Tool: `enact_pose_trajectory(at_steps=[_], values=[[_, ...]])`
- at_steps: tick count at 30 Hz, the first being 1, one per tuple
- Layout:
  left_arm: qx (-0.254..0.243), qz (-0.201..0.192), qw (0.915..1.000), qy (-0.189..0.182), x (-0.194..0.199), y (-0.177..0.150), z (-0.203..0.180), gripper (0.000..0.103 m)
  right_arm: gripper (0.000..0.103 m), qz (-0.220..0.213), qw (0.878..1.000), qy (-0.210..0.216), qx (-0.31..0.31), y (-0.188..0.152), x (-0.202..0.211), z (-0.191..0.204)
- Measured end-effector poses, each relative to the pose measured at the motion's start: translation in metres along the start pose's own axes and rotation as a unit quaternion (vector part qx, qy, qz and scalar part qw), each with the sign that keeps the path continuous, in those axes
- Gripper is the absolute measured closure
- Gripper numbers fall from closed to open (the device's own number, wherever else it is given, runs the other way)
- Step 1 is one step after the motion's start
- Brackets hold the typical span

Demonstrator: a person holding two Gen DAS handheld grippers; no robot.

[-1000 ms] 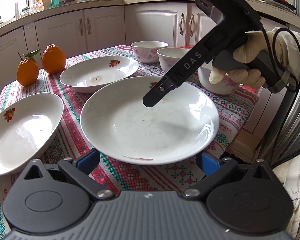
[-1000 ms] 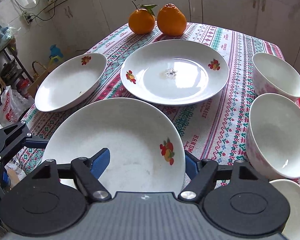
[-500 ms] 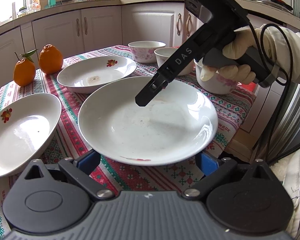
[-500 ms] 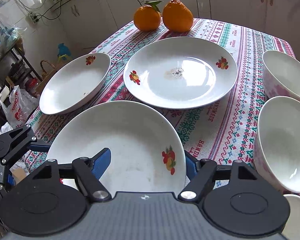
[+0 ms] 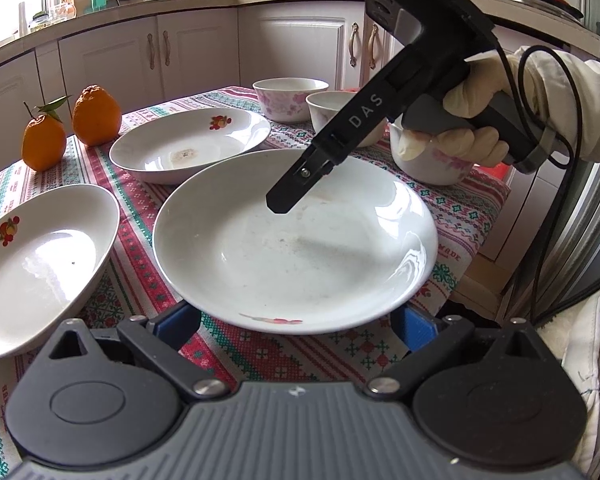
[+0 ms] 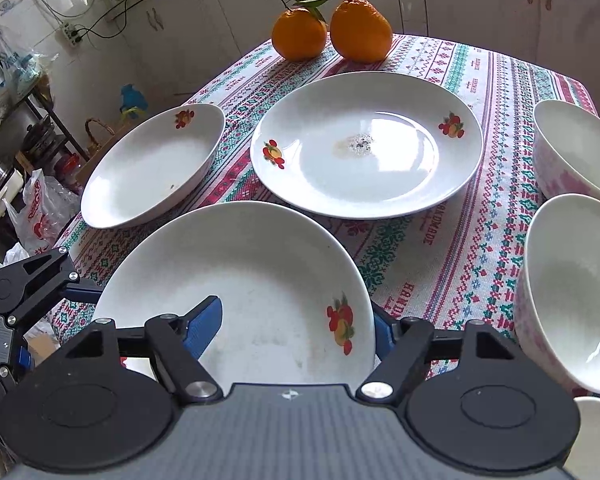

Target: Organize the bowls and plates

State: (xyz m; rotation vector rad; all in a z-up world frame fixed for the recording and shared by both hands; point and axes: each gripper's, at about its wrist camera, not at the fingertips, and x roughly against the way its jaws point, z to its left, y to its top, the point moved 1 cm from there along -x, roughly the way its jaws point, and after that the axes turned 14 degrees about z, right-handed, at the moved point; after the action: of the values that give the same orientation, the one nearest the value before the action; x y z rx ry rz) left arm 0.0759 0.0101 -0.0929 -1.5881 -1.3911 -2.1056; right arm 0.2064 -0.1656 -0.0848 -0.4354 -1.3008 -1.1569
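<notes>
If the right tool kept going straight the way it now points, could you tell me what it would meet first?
Most likely the near plate. The right tool points steeply down over its bowl, one finger inside the rim and the other outside. Whether it touches yet is unclear, since depth is hard to judge here.

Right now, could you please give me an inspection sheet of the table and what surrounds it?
Surface: patterned tablecloth over the table.
Job's things: near plate, stained plate, side plate; three bowls; none stacked.
Clutter: two oranges at one corner.
Grippers: right hand-held gripper open, straddling the near plate's rim; left hand-held gripper open at its opposite rim.
Cables: black cable loops from the right handle.
Surroundings: white cabinets; plastic bags on the floor.
</notes>
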Motion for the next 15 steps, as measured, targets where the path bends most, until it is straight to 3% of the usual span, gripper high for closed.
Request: enact_pose_trajectory(at_steps=[15], values=[[0.007, 0.012, 0.9999, -0.003, 0.011, -0.007, 0.005, 0.003, 0.023, 0.003, 1.000, 0.011, 0.009, 0.001, 0.002, 0.015]])
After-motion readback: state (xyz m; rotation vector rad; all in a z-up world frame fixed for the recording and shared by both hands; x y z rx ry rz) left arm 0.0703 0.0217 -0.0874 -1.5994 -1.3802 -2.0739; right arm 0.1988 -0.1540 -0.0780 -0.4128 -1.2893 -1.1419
